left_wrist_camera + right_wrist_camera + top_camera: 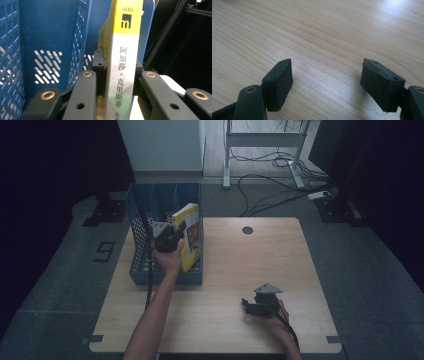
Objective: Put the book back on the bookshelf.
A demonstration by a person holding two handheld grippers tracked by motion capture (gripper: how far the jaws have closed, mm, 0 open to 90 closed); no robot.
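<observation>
A yellow and white book [191, 234] stands upright in the right part of a blue slotted file rack [145, 205] on the table's far left. My left gripper [176, 234] is shut on the book. In the left gripper view the book's spine [123, 57] with printed characters runs up between the two pads [99, 66], which press on its covers. My right gripper [248, 304] rests low over the wooden table [260, 260] at the near right. In the right gripper view my right gripper [325, 81] stands open with only bare wood between its pads [279, 82].
The rack has blue dividers [80, 37] and perforated walls [10, 65] left of the book. A round cable hole [247, 230] sits at the table's far edge. Cables [270, 185] and a desk frame [262, 140] lie on the floor beyond. A floor marker [104, 251] is left of the table.
</observation>
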